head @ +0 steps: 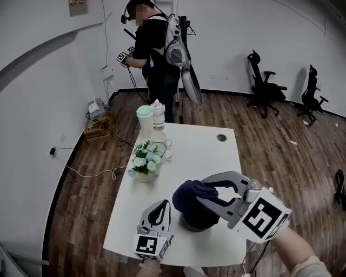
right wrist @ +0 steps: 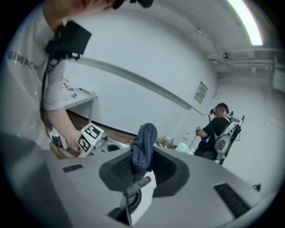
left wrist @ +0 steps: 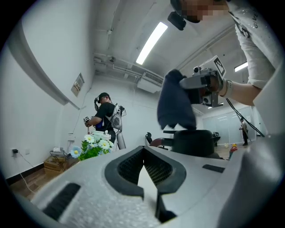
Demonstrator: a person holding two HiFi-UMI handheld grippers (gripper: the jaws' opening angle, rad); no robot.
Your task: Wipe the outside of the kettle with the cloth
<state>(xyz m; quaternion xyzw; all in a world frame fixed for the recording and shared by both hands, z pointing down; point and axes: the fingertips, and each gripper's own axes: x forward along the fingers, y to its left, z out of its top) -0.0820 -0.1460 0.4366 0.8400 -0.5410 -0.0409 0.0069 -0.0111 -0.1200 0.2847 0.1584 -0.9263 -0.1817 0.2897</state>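
Standing upright on the white bench (head: 200,149), the dark kettle (head: 195,221) sits at the lower centre of the head view with its long axis vertical. No view shows clearly which way its spout or handle points. The right gripper (head: 212,193) is clamped on the dark blue cloth (head: 190,196), which is bunched over the kettle's top. In the left gripper view the cloth hangs lengthwise downward to just above the kettle, and contact between them cannot be confirmed. The left gripper (head: 160,208) lies low at the left of the kettle, near but apart from it, with its jaws closed together on nothing. Black-and-white square markers show on both grippers' cubes. A wall sign (head: 78,6) at the upper left of the head view is too small to read. A flower pot (head: 145,163), a green-lidded jug (head: 145,122) and a bottle (head: 158,115) stand at the bench's far left. A person (head: 155,51) stands beyond the bench.
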